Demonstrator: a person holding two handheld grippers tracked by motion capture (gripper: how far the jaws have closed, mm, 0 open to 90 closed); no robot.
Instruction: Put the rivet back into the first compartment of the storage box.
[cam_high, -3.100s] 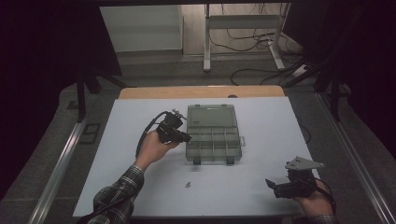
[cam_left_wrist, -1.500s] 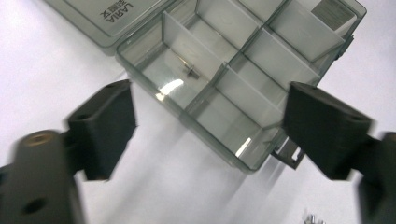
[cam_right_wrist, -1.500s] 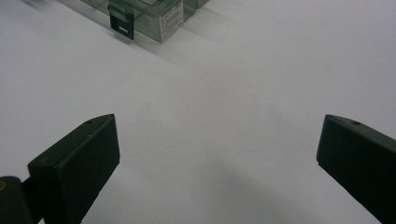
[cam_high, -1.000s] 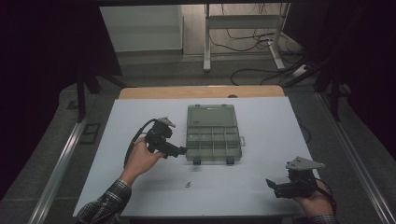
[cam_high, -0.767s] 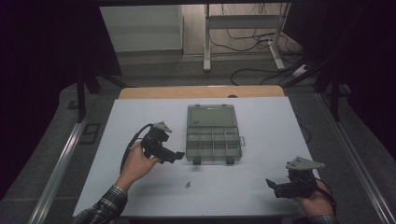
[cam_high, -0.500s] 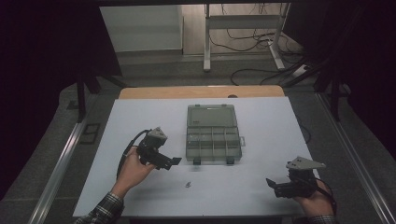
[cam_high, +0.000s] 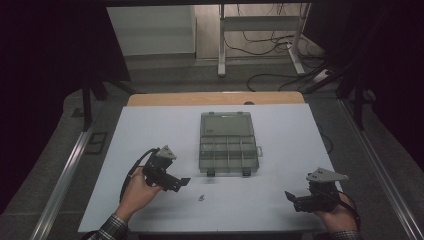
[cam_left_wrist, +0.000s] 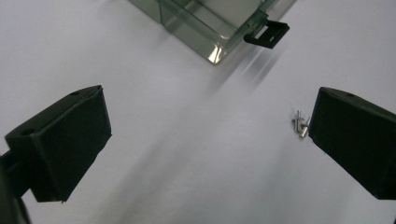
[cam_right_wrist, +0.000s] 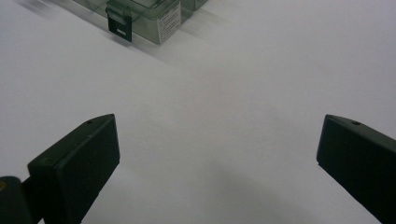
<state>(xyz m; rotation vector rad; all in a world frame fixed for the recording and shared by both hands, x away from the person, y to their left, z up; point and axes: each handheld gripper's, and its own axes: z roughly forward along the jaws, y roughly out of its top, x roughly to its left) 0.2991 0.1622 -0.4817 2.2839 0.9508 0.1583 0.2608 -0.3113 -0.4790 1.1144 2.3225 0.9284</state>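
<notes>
Nearest to me, my right gripper (cam_high: 300, 199) hung low over the white tabletop (cam_high: 280, 145) at about five o'clock of the surface, its jaws spread wide and holding nothing; in the right gripper view (cam_right_wrist: 217, 163) bare tabletop lay between them. My left gripper (cam_high: 176, 183) sat at about seven o'clock, in my left hand (cam_high: 136, 192), jaws likewise spread apart and empty, pointing toward three o'clock. Just beyond its tips lay a few small metal screws (cam_high: 201, 197) on the tabletop; in the left gripper view (cam_left_wrist: 205, 149) those screws (cam_left_wrist: 300, 123) sat just beside the inner face of the jaw on that picture's right, whether touching it I could not tell. Farther out, near the middle of the tabletop at twelve o'clock from the screws, stood the clear plastic organizer box (cam_high: 227, 142), lid open and lying flat toward the far edge, its compartments facing up and its two dark latches (cam_high: 211, 172) on the near wall. Its contents were too small to make out.
</notes>
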